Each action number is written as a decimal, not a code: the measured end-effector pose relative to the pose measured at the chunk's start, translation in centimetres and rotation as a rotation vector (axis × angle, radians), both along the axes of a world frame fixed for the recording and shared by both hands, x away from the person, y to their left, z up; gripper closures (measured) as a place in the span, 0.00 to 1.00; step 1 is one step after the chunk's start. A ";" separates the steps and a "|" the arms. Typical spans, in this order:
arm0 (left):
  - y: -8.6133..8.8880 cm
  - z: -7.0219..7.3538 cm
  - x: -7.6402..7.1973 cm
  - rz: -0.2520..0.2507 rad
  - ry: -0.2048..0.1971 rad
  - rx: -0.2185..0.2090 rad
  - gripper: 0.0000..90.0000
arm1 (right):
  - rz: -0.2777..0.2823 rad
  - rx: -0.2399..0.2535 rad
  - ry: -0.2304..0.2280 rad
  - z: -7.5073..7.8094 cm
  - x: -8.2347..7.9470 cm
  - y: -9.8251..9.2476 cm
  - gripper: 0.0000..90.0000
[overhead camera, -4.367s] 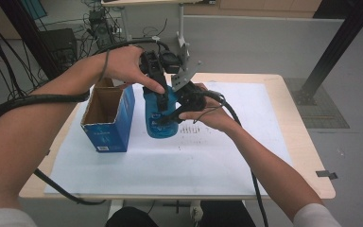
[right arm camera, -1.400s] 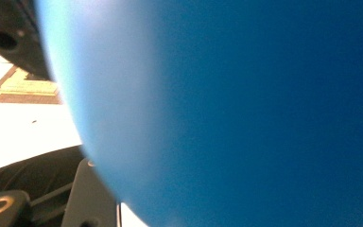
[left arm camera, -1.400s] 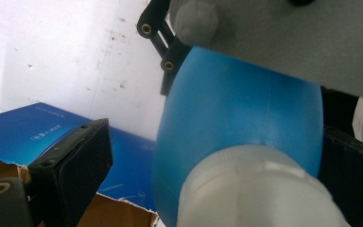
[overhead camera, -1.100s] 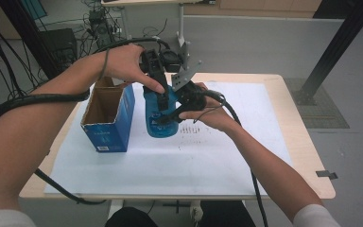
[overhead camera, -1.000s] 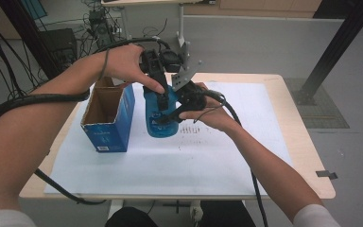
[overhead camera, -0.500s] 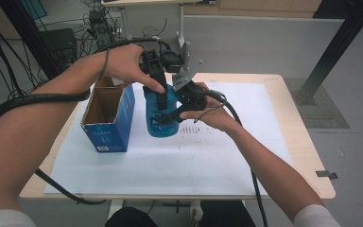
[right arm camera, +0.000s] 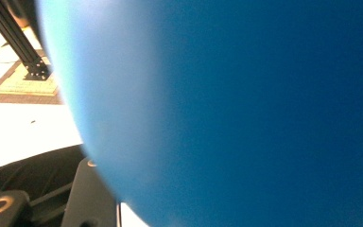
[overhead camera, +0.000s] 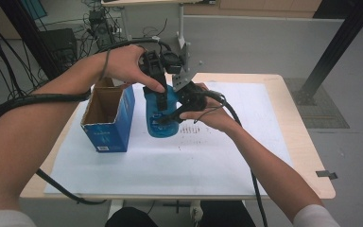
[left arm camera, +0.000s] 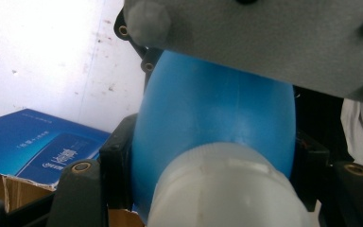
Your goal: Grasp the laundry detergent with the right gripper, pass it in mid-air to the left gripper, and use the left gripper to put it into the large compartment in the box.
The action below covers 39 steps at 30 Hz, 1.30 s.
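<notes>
We see a blue bottle (overhead camera: 161,118) standing upright on the white sheet (overhead camera: 170,156) that covers the bench (overhead camera: 307,156), near the middle, just to the right of an open blue carton (overhead camera: 108,118); from the high view we cannot tell whether bottle and carton touch. The left tongs (overhead camera: 159,97) come down from above onto the bottle's upper part, and in the left gripper view the two black jaws sit on either side of the blue body, just below its white cap (left arm camera: 227,189), closed against it. The right tongs (overhead camera: 170,116) reach in from the right side at the bottle's middle. In the right gripper view the blue wall (right arm camera: 246,113) of the bottle sits very close to the camera, with one black jaw showing at the lower left beside it; we take these tongs as clamped on the bottle too, though the second jaw is hidden. The grey plate (overhead camera: 185,71) of a gripper stands above the bottle. Both forearms come in from the bottom, and a black cable (overhead camera: 52,182) trails off the bench's left edge.
</notes>
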<state>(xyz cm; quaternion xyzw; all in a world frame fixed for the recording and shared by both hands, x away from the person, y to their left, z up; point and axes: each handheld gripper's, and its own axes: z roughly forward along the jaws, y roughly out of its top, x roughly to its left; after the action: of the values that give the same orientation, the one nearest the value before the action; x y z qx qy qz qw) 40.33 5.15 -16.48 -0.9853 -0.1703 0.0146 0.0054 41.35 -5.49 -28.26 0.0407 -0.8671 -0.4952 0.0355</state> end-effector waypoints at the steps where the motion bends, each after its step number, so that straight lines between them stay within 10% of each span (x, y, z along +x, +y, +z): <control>1: 0.0 0.0 0.0 0.001 0.000 0.000 0.40 | 0.000 0.000 0.000 0.0 0.0 0.0 0.49; 39: 0.1 0.0 -0.1 -0.014 -0.007 0.000 0.40 | -0.003 0.005 0.000 -0.1 0.0 0.1 0.48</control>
<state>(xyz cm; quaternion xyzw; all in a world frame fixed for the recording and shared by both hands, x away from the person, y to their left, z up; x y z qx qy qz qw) 40.21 5.27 -16.45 -0.9865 -0.1634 0.0112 0.0051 41.33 -5.36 -28.36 0.0397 -0.8660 -0.4973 0.0348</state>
